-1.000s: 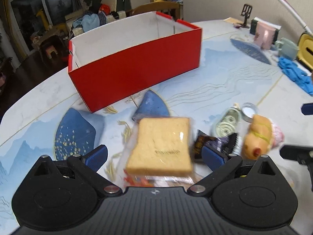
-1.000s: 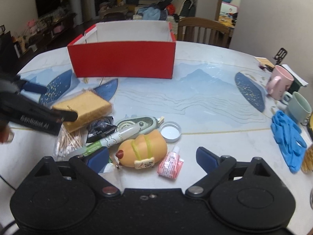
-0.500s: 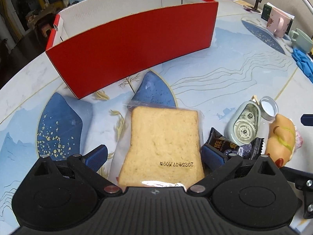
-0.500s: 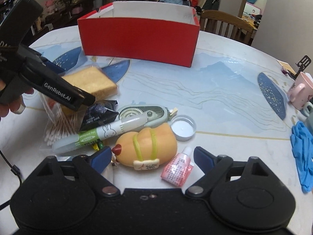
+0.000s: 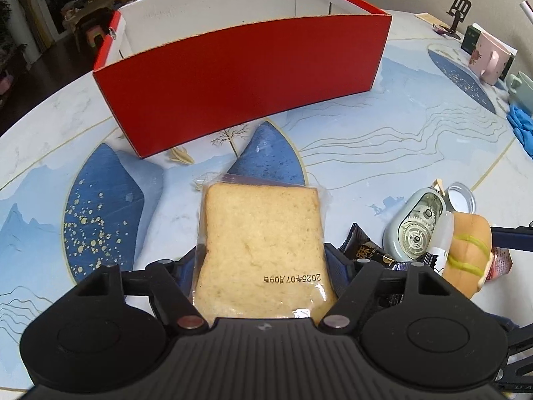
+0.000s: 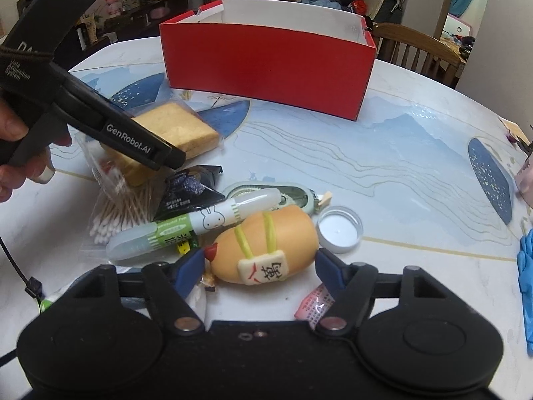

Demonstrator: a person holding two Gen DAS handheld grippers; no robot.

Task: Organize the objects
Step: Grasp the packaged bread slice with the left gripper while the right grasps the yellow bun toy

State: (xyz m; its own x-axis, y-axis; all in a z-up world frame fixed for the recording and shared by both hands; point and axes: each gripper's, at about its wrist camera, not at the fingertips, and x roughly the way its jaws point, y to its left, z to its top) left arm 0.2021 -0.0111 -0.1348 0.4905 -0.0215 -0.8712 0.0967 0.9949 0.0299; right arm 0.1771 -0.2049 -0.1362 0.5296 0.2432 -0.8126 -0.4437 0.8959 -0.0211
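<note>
A wrapped slice of bread lies flat on the table in front of a red box. My left gripper is closing on it, its blue pads against the two sides of the wrapper. In the right wrist view, an orange hot-dog toy with yellow stripes lies between the blue pads of my right gripper. Its jaws are closing, and the pads stand very near the toy's two ends without squeezing it. The bread shows there too, partly hidden by the left tool, which a hand holds.
Beside the toy lie a rabbit-print pen, a black snack packet, a bag of cotton swabs, a correction-tape dispenser, a white cap and a pink sachet. Mugs and blue gloves sit far right.
Both grippers have dropped closer to the table and narrowed their jaws. The left pads now meet the bread wrapper, and the right pads have come in around the hot-dog toy.
</note>
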